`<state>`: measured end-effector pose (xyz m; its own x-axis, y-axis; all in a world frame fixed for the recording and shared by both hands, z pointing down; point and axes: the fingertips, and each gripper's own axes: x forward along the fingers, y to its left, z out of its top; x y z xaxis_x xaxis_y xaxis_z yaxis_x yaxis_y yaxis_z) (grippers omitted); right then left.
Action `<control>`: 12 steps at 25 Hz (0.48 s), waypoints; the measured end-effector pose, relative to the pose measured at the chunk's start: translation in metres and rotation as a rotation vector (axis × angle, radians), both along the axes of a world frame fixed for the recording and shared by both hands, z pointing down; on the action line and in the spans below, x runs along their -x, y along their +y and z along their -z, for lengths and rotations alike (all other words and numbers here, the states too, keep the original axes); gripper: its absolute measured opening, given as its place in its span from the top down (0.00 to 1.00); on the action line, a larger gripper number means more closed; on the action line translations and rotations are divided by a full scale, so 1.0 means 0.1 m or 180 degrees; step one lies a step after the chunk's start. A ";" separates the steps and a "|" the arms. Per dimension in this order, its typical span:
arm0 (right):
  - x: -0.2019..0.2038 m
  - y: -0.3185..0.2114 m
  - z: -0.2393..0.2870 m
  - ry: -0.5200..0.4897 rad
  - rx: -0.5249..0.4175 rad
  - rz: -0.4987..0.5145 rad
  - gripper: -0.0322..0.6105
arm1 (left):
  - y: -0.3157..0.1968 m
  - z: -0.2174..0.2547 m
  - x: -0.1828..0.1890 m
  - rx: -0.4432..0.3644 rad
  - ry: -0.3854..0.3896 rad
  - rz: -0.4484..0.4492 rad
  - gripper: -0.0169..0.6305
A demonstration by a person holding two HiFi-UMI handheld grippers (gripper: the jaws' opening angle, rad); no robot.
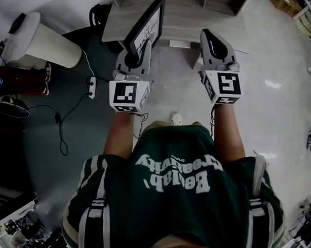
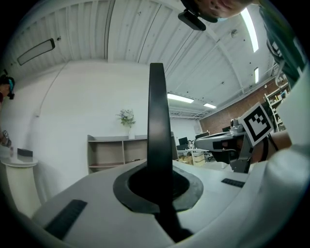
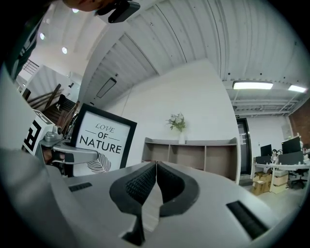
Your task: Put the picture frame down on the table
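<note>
A pale, glossy floor (image 1: 280, 100) fills most of the head view. At its far edge stands a light, wood-grained worktop (image 1: 186, 17). Nearest the camera is the person, in a dark green shirt (image 1: 178, 199) with white lettering, both forearms stretched forward. A white ribbed cylinder (image 1: 43, 44) stands on the floor to the left. A low open shelf unit (image 3: 193, 155) against the white wall carries a small vase of flowers (image 3: 177, 122).

The picture frame (image 1: 147, 25) is black-edged with a white print reading "LOVE OF NATURE". It is up in the air and not on the worktop. It stands upright out of the left tongs (image 1: 134, 53), and in the head view its upper part overlaps the worktop's near left edge. The left gripper view shows the frame edge-on as a dark vertical bar (image 2: 157, 126). The left tongs (image 2: 159, 186) are clamped on its lower edge. From the right gripper view the frame's printed face (image 3: 101, 143) shows off to the left.

The right tongs (image 1: 210, 38) are level beside the left pair and well apart from the frame. Their ribbed pads (image 3: 145, 184) are pressed together with nothing between them.

A white power strip (image 1: 92, 87) with trailing black cables lies on the floor left of the left tongs.
</note>
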<state>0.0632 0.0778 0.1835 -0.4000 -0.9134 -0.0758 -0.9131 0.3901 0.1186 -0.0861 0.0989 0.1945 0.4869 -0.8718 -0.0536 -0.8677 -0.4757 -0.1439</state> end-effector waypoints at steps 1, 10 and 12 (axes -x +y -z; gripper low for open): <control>-0.04 -0.07 -0.01 -0.0003 0.0010 0.0017 0.89 | -0.07 -0.01 -0.04 0.0010 0.0007 0.0009 0.93; -0.28 -0.47 -0.14 -0.0033 0.0076 0.0035 0.89 | -0.48 -0.14 -0.19 0.0089 -0.0022 0.0073 0.93; -0.28 -0.55 -0.14 -0.0042 0.0092 0.0043 0.90 | -0.56 -0.13 -0.19 0.0087 -0.0029 0.0102 0.93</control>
